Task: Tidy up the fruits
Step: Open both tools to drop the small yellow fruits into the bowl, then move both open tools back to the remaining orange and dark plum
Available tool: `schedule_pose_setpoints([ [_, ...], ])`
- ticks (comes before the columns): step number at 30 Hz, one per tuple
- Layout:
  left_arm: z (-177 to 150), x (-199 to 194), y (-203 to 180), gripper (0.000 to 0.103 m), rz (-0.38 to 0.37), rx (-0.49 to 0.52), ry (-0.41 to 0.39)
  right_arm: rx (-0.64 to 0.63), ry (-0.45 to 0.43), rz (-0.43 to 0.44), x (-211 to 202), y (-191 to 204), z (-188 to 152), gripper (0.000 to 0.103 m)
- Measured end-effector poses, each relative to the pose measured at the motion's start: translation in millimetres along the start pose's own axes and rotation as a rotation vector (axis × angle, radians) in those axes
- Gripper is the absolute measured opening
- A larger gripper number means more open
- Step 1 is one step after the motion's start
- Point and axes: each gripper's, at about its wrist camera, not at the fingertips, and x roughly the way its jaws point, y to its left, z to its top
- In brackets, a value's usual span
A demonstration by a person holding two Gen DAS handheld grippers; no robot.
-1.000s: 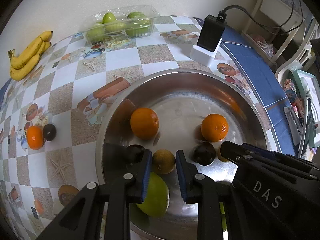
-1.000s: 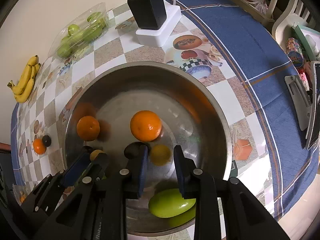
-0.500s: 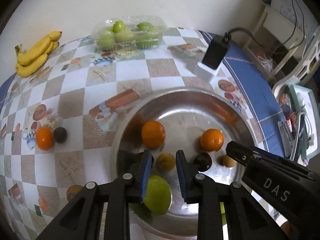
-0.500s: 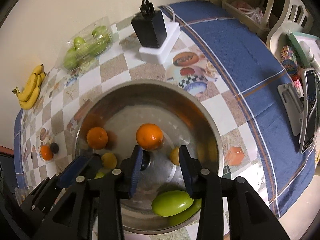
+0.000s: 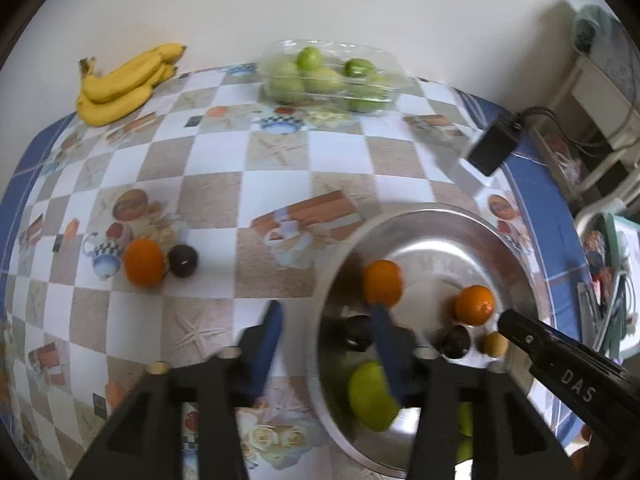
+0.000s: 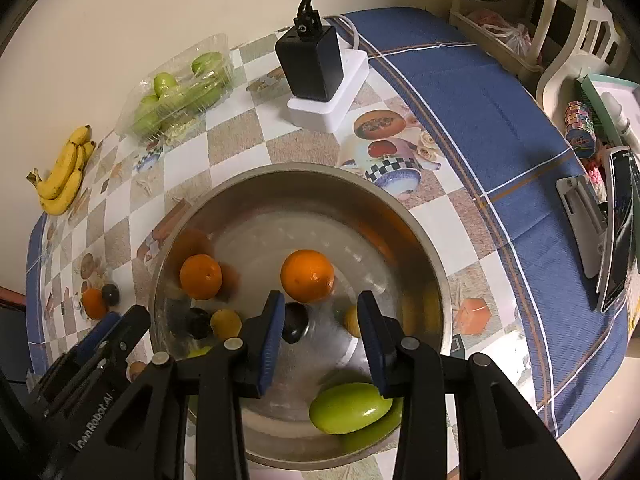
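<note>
A steel bowl (image 6: 432,280) (image 5: 520,248) holds two oranges (image 6: 307,276) (image 6: 200,277), two dark plums (image 6: 294,322), small yellow fruits (image 6: 226,324) and a green mango (image 6: 350,408). An orange (image 5: 145,262) and a dark plum (image 5: 183,261) lie on the checkered tablecloth left of the bowl. My left gripper (image 5: 326,342) is open and empty, above the bowl's left rim. My right gripper (image 6: 320,336) is open and empty, above the bowl's middle.
Bananas (image 5: 124,84) and a clear box of green fruit (image 5: 326,76) lie at the far edge by the wall. A black charger on a white block (image 6: 314,68) stands behind the bowl. A chair and clutter (image 6: 600,128) are off the table's right side.
Both grippers have opened wide and risen above the bowl. The left one has swung left, bringing the loose orange and plum on the cloth nearer the view's middle.
</note>
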Motion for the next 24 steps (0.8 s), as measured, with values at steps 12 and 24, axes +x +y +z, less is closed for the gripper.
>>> schedule_pose_setpoints([
  [12,-0.7,11.7,37.4,0.089,0.088,-0.128,0.02,-0.016,0.015,0.006,17.2,8.5,-1.0,0.071],
  [24,-2.0,14.9,49.2,0.103,0.157,-0.144,0.001,-0.033,0.012,0.002,24.0,14.6,-2.8,0.09],
])
